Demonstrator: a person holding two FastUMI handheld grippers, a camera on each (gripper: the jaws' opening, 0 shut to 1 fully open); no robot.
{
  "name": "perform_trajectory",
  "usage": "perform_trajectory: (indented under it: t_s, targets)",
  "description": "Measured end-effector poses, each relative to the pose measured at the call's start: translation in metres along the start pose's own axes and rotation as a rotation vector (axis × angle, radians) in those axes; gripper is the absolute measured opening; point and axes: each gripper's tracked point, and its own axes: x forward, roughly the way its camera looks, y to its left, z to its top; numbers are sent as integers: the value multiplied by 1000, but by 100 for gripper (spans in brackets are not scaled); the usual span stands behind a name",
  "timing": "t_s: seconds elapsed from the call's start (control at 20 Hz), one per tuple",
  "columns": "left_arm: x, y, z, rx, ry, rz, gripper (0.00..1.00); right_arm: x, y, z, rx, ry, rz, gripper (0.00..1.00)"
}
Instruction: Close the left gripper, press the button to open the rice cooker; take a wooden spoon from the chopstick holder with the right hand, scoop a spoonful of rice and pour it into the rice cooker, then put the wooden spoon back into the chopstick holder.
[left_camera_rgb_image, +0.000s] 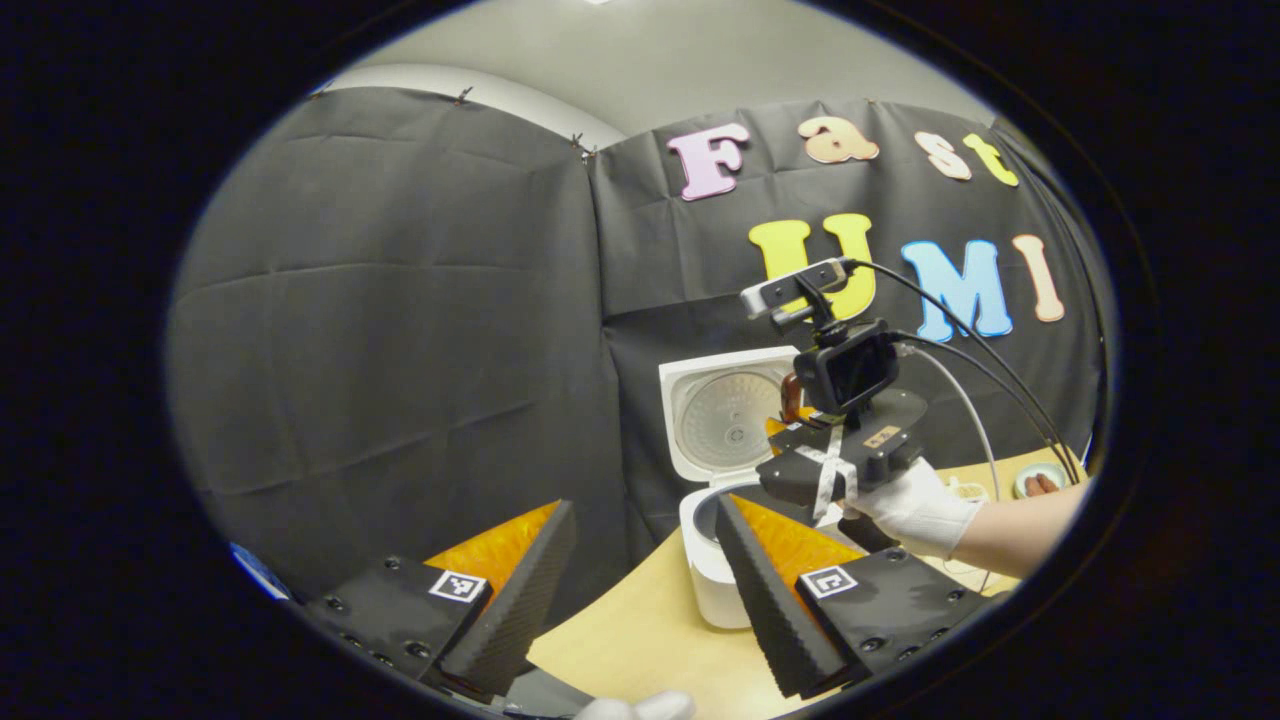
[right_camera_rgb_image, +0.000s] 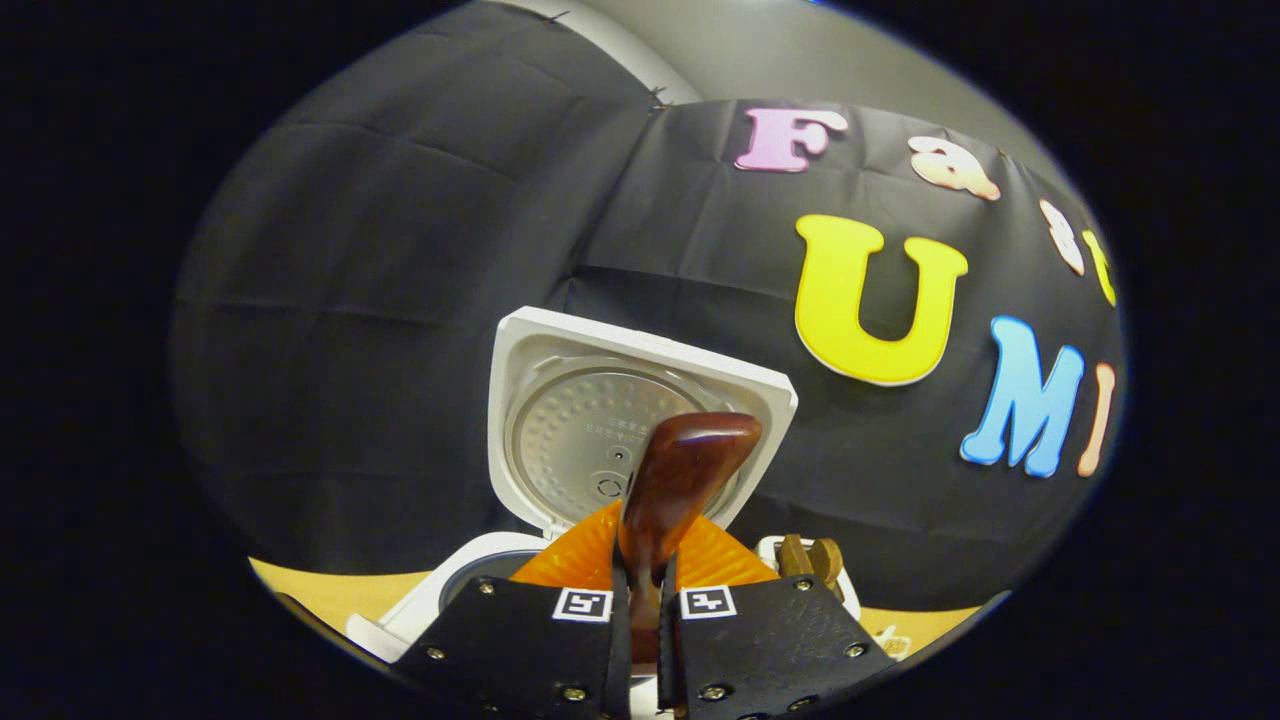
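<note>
Rice cooker (right_camera_rgb_image: 560, 560) standing open at centre of the right gripper view, lid (right_camera_rgb_image: 620, 420) swung up toward twelve o'clock, inner plate facing out. Right gripper (right_camera_rgb_image: 640, 620) pinching the handle of the wooden spoon (right_camera_rgb_image: 690, 470), fingers pressed nearly together on it, bowl of the spoon raised in front of the lid. Chopstick holder (right_camera_rgb_image: 810, 565) just beside the cooker at four o'clock, wooden handles poking out of it.

In the left gripper view, left gripper (left_camera_rgb_image: 640, 590) spread wide and holding nothing, low over the tan table (left_camera_rgb_image: 640, 640); right gripper (left_camera_rgb_image: 835, 465) seen at two o'clock in a gloved hand (left_camera_rgb_image: 915, 510), hovering above the cooker's pot (left_camera_rgb_image: 705, 520).

Probably the pouring step, or just after (rice on the spoon not discernible, contents of the pot hidden). To be done well: bowl kept over the pot opening, wrist rolled slowly so grains drop inside the rim, grip held firm on the handle, then a clean lift clear of the lid before swinging toward the holder.
</note>
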Motion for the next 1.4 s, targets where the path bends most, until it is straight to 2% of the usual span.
perform_trajectory:
  t_s: [0.2,0.3,0.4,0.65,0.7,0.75,1.05,1.4]
  targets:
    - [0,-2,4,2,-6,-3,100,-4,-32,-13,465,83,-14,10]
    - [-1,-5,8,3,-14,-10,100,-8,-47,-14,622,94,-7,11]
    - [-3,-10,9,1,-17,-23,100,-14,-68,-20,716,107,-45,11]
    - [-9,-31,23,8,-50,-64,100,-55,-146,-29,777,71,-165,11]
    - [-11,-39,29,5,-59,-80,96,-67,-164,-29,772,59,-192,11]
    - [-14,-48,30,7,-59,-89,97,-82,-188,-33,762,49,-228,11]
    - [-29,-107,48,8,-94,-184,100,-200,-346,-88,724,27,-480,11]
    - [-55,-180,64,42,-114,-273,100,-335,-471,-150,762,27,-737,11]
